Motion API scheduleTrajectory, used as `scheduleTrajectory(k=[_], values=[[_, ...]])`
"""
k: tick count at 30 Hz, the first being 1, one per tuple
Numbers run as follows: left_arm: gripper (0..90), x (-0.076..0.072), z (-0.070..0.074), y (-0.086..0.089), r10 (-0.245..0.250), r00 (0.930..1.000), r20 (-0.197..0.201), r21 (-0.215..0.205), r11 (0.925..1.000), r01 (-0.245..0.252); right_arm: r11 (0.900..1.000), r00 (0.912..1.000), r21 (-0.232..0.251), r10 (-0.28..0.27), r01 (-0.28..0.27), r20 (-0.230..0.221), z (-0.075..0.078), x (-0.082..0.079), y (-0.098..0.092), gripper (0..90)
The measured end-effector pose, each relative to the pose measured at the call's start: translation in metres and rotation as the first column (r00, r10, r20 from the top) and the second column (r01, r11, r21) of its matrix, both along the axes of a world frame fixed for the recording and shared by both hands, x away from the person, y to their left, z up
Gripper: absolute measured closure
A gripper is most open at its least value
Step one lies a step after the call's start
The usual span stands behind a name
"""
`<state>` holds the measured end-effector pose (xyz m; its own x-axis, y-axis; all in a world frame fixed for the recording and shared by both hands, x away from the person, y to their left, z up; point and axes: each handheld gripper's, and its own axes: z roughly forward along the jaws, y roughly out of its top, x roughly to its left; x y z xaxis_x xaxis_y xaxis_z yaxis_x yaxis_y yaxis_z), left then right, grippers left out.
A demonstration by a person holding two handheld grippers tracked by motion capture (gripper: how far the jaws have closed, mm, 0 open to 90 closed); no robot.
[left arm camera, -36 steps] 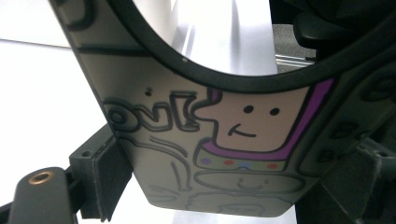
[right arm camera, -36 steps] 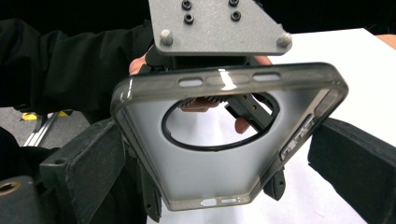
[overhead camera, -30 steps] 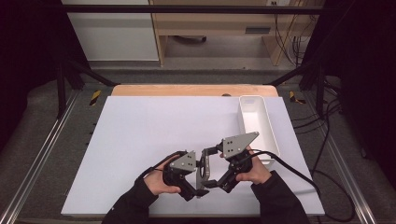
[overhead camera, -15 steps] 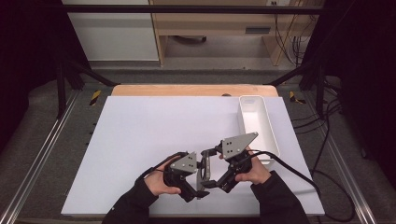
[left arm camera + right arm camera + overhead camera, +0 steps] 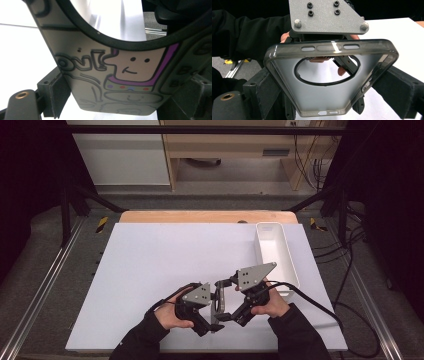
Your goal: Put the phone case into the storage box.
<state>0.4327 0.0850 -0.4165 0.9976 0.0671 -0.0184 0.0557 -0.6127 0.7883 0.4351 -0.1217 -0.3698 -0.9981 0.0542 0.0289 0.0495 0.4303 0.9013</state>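
A smoky translucent phone case (image 5: 218, 301) stands on edge above the white table, between my two grippers. Its back carries a cartoon drawing with a smiling face and a purple outline (image 5: 130, 72), and a large round opening is cut through it (image 5: 325, 72). My left gripper (image 5: 207, 314) is shut on the case, one black pad (image 5: 58, 96) pressing its side edge. Facing it from the right, my right gripper (image 5: 231, 306) is shut on the same case across its width (image 5: 332, 95), with the hollow inner side (image 5: 329, 97) towards that camera. The left gripper's grey plate (image 5: 325, 16) shows behind the case.
A long white tray (image 5: 276, 251) lies at the right of the white sheet (image 5: 165, 265), just beyond the right hand. A wooden table edge (image 5: 200, 216) runs along the back. The right gripper's cable (image 5: 320, 305) trails off the right side.
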Motion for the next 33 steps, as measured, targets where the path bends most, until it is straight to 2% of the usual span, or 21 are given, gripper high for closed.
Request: scheduleTrajectory(k=[9,15,33], values=[[11.6,0.0,-0.0005,0.0001,-0.011,0.9999,-0.004,0.005,0.9999,0.011,1.0,1.0,-0.004,0.004,-0.004,0.005,-0.0002,-0.0005,0.0001,11.5],[11.6,-0.0005,-0.0023,-0.0012,-0.027,0.9996,-0.004,0.025,0.9993,0.027,0.999,0.9998,-0.03,0.02,-0.02,0.001,-0.0015,-0.0006,0.0002,11.2],[11.3,-0.0004,-0.0024,-0.0005,-0.031,0.9995,-0.008,0.026,0.9992,0.032,0.999,0.9996,-0.026,0.027,-0.027,0.002,-0.0019,-0.001,0.0006,12.2]])
